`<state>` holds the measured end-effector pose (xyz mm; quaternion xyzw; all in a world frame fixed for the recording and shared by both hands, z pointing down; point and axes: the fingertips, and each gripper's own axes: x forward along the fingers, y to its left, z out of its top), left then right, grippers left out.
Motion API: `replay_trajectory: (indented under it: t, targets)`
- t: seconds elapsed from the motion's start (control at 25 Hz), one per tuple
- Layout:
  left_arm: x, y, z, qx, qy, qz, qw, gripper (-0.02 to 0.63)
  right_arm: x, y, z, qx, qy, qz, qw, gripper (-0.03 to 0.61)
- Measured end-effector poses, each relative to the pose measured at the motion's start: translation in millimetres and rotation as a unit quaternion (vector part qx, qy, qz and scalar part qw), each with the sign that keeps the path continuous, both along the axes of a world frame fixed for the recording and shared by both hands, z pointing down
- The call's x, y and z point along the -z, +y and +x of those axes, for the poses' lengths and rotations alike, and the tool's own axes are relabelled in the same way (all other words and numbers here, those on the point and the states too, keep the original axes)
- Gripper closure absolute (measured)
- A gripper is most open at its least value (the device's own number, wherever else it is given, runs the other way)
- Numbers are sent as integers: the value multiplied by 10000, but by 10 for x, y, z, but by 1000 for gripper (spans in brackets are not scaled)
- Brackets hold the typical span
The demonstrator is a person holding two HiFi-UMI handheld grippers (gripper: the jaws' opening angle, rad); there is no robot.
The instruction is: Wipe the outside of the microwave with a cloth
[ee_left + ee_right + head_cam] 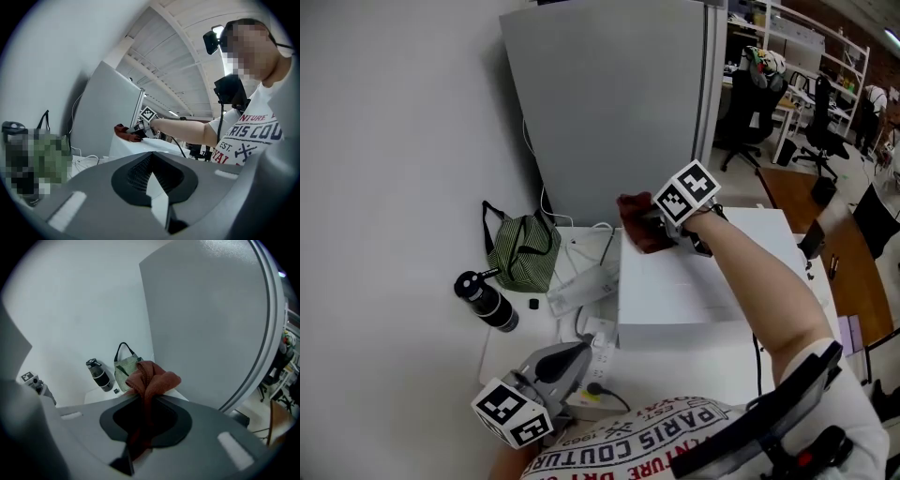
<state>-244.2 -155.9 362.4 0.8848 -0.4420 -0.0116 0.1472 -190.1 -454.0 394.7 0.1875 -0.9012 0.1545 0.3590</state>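
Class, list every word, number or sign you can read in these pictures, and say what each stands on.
"PARIS COUTUR": on the person's white printed T-shirt, head view.
"EST.": same T-shirt, left gripper view.
Smaller print on the T-shirt: too small to read.

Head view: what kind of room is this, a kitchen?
Probably an office break corner, not a home kitchen: office chairs stand behind, and the microwave shares a table with a striped bag and a bottle.
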Motion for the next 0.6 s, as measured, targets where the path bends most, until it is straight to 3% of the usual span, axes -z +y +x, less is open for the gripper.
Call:
replay_trajectory:
  t: [0.32, 0.6]
  targets:
    - [37, -114, 231, -179, -1, 61, 9998, 608, -15, -184, 610, -387, 89, 26, 9992, 535]
    - [79, -233, 732, -628, -17, 111, 9980, 609, -21, -368, 1863, -1374, -121, -100, 9904, 535]
